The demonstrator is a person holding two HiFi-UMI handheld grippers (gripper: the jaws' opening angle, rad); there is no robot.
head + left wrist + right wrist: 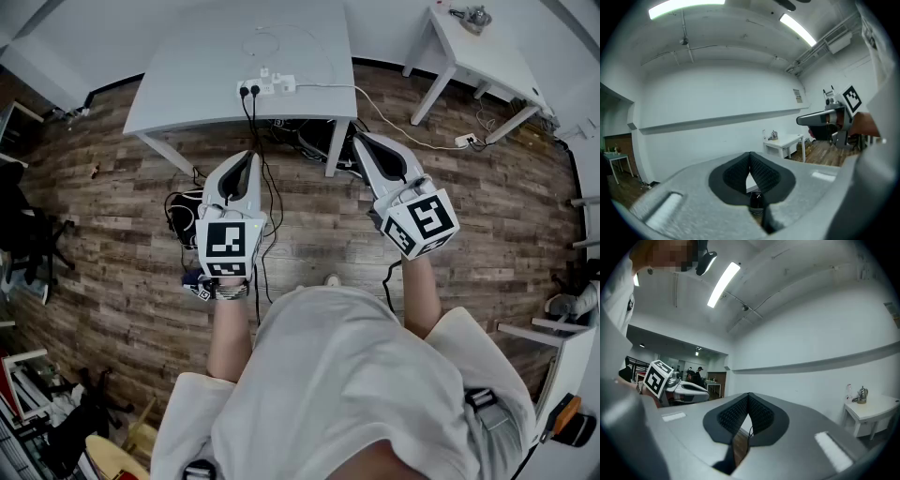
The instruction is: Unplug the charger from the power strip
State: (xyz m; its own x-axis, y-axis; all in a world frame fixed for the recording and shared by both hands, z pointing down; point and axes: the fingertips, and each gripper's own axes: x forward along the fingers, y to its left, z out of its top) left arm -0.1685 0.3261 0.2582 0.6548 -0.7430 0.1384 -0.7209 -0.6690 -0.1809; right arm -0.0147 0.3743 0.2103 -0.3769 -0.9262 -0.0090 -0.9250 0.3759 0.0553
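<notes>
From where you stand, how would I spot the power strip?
Find the large pale grey rectangular table. At the middle of its near edge lies the white power strip. Unlike the thin white cable looped behind it, it is a blocky bar with two black plugs at its left end.

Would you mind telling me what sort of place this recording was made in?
Probably an office or lab workroom: a plain white table carrying a power strip with trailing cables, wood-look floor, and a ceiling strip light.
</notes>
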